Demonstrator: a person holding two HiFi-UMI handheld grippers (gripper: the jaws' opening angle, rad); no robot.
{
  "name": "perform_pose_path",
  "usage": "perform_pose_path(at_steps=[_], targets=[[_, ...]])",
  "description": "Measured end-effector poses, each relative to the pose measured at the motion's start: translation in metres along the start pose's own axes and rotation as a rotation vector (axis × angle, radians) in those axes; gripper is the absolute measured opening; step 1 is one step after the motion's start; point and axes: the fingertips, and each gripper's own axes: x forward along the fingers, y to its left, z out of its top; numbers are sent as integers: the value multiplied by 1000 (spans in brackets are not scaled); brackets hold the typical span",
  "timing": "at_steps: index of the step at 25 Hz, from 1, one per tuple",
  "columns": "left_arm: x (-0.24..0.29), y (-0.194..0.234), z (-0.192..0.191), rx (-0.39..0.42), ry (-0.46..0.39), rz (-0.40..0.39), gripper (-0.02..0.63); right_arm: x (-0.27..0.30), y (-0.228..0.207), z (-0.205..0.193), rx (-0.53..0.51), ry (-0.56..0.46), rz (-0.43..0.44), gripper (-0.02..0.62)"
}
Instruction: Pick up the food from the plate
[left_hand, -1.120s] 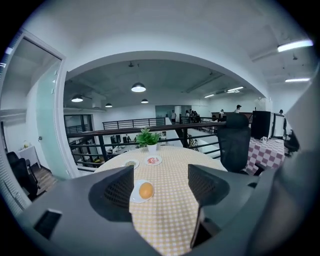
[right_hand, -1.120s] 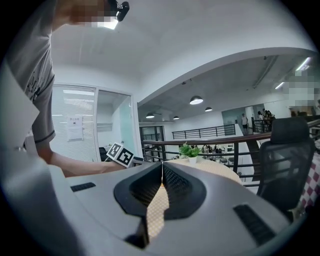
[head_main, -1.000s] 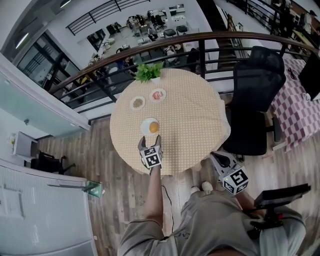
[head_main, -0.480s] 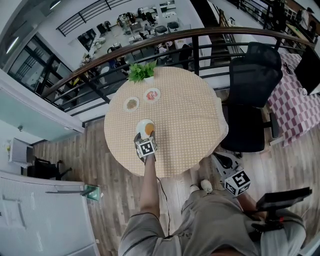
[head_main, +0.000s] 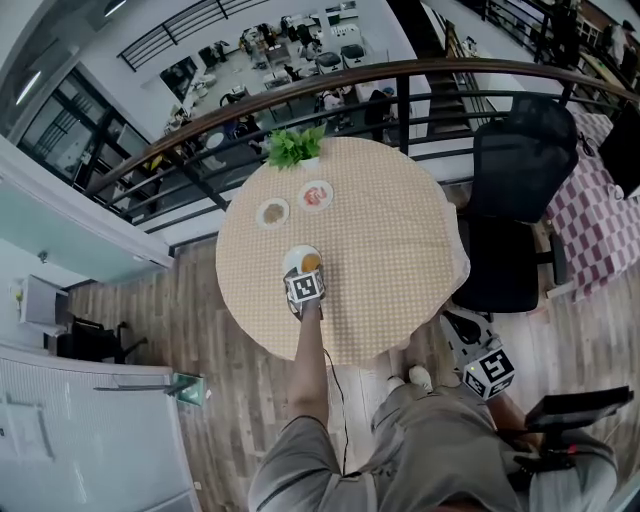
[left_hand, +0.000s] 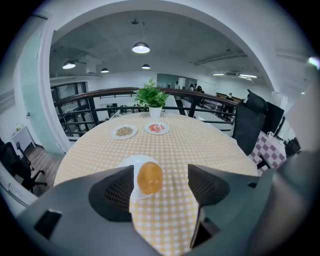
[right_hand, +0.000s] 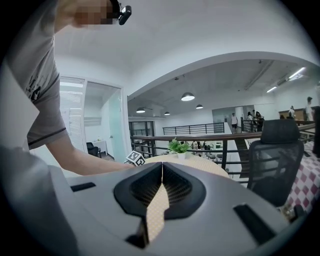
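A round golden-brown piece of food (left_hand: 149, 177) lies on a small white plate (left_hand: 128, 163) on the near left part of the round table. My left gripper (left_hand: 160, 176) is open and tilted down over it. The food shows between the jaws, close to the left one, and neither pad presses on it. In the head view the gripper's marker cube covers the near rim of the plate (head_main: 296, 259), with a bit of the food (head_main: 311, 262) showing past it. My right gripper (right_hand: 161, 165) is shut and empty, held off the table's near right edge (head_main: 455, 322).
The table (head_main: 380, 250) wears a yellow checked cloth. Farther back stand a plate of grains (head_main: 272, 211), a plate of pink food (head_main: 316, 194) and a potted plant (head_main: 295, 147). A black office chair (head_main: 515, 190) is at the right, with a railing behind the table.
My left gripper has moved forward and down across the table's near edge onto the white plate, its jaws still open. The right gripper has stayed about where it was.
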Motion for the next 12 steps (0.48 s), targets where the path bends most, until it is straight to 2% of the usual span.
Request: perform_pose_path(at_steps=[3, 7, 10, 12], targets=[[19, 0, -3, 0, 32, -18, 350, 5, -3, -1, -12, 10, -15, 15], [50, 17, -1, 43, 52, -1, 350, 6, -13, -12, -8, 41, -54, 15], [67, 16, -10, 34, 111, -22, 350, 3, -18, -23, -5, 75, -80, 15], [73, 17, -9, 60, 141, -13, 350, 2, -20, -28, -7, 95, -93, 15]])
